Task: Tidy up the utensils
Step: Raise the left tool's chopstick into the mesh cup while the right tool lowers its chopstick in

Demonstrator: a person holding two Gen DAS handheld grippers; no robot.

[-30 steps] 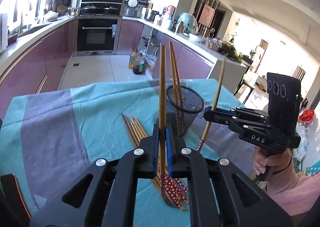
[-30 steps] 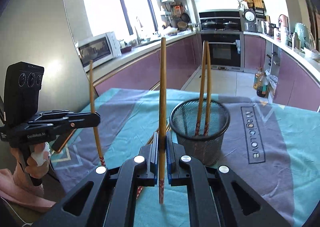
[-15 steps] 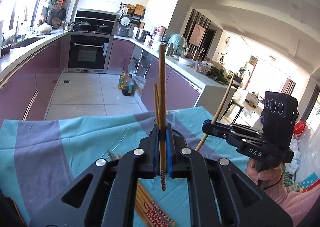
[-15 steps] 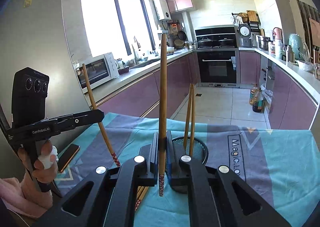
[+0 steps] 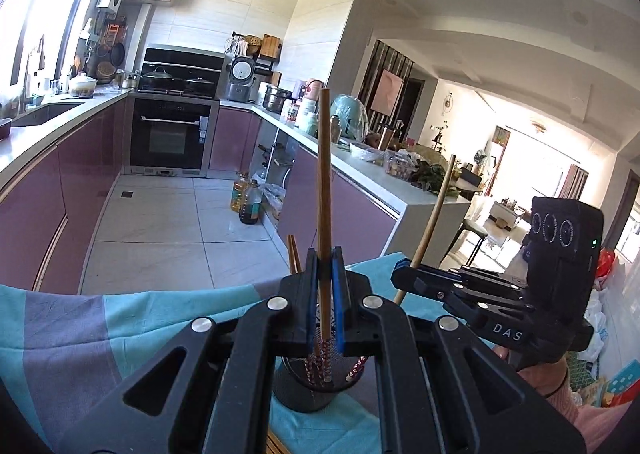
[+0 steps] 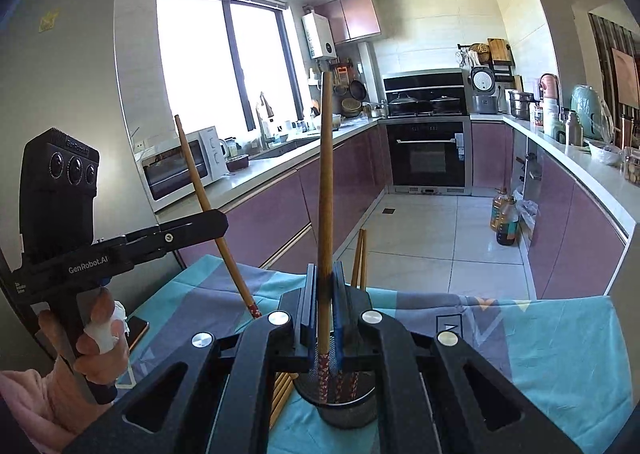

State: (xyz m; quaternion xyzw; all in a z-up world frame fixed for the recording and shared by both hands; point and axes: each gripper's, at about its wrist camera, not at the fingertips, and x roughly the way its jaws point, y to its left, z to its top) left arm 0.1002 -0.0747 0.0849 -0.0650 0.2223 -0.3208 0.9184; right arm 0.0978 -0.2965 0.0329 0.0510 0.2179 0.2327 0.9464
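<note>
Left gripper (image 5: 324, 306) clamped tight on one chopstick (image 5: 323, 189), upright, patterned tip just above mesh holder (image 5: 308, 390). Right gripper (image 6: 325, 312) likewise pinches own chopstick (image 6: 325, 181) over same holder.

To do well: probably best to drop one stick at a time, tip inside rim, clear of two chopsticks (image 6: 359, 258) already standing in holder, so sticks don't collide.

Beyond: teal tablecloth (image 5: 132, 318), kitchen.

Right view alone shows spare chopsticks (image 6: 280, 394) lying beside holder, plus phone (image 6: 136, 328); left view alone shows living room.
</note>
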